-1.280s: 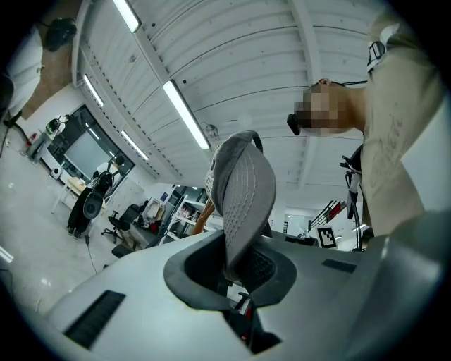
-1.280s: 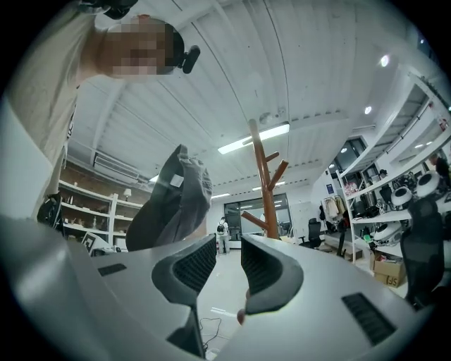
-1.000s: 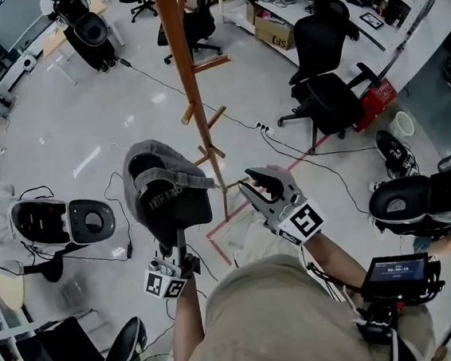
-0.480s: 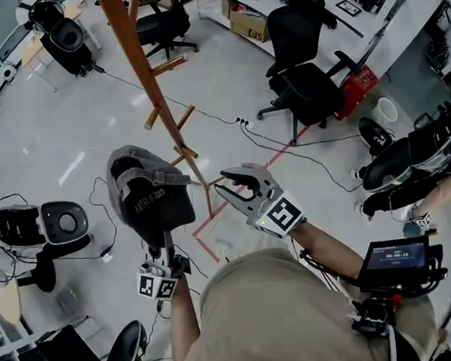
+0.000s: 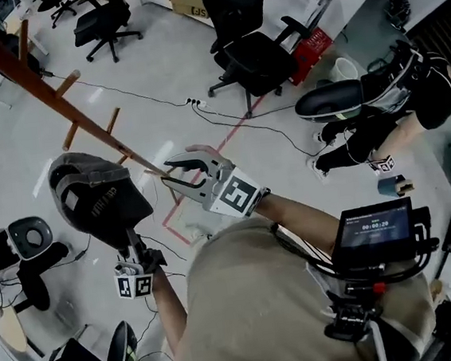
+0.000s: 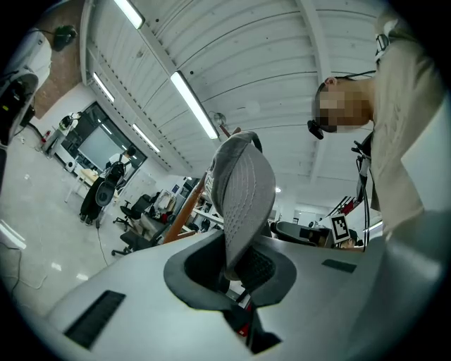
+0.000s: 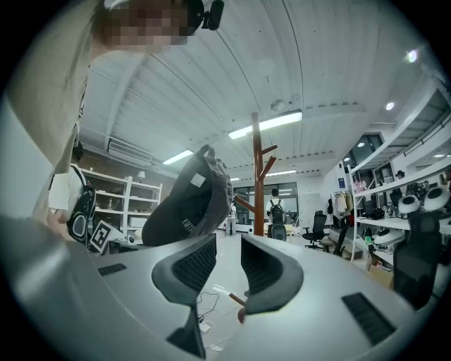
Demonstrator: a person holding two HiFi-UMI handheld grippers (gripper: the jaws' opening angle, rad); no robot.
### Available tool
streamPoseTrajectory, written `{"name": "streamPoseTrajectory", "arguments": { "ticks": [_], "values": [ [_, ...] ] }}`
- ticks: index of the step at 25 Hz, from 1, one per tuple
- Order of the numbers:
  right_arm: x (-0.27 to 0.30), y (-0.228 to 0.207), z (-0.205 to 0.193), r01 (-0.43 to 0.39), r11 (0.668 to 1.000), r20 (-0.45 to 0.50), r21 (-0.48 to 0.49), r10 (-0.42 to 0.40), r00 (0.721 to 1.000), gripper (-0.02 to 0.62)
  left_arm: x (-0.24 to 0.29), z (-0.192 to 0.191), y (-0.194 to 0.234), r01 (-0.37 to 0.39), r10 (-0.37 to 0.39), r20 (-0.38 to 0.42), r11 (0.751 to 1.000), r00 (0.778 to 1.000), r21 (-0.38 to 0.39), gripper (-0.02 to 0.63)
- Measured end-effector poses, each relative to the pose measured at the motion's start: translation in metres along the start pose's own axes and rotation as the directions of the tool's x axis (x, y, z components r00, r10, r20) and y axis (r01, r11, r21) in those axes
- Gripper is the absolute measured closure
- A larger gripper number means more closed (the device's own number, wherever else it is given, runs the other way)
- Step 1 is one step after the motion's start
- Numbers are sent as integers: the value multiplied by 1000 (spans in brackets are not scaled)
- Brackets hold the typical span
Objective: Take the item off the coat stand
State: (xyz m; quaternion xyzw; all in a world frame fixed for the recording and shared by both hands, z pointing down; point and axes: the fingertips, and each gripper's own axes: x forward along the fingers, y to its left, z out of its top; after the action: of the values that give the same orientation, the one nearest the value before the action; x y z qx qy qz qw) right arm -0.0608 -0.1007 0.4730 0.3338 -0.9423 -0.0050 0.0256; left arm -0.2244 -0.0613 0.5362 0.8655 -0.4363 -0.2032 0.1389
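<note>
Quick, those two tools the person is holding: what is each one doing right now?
Left tool: closed on the dark grey fabric cap.
Right tool: open, holding nothing.

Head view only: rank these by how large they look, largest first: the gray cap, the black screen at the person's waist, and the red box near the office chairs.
1. gray cap
2. black screen
3. red box
The box is farthest from the camera, so its true size is unsure.

Matt cloth cap (image 5: 99, 201); smooth wood coat stand (image 5: 35, 83).
</note>
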Motion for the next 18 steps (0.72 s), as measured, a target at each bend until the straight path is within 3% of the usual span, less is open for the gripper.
{"name": "streamPoseTrajectory", "arguments": {
  "ticks": [9, 18],
  "values": [
    [-52, -15, 35, 18, 1000, 51, 6, -18, 999, 482, 12, -6, -59, -4, 4, -21, 1000, 1000, -24, 572],
    [-108, -41, -13, 11, 999, 50, 40, -13, 999, 482, 20, -76, -91, -42, 41, -44, 999, 998, -24, 572]
  ]
}}
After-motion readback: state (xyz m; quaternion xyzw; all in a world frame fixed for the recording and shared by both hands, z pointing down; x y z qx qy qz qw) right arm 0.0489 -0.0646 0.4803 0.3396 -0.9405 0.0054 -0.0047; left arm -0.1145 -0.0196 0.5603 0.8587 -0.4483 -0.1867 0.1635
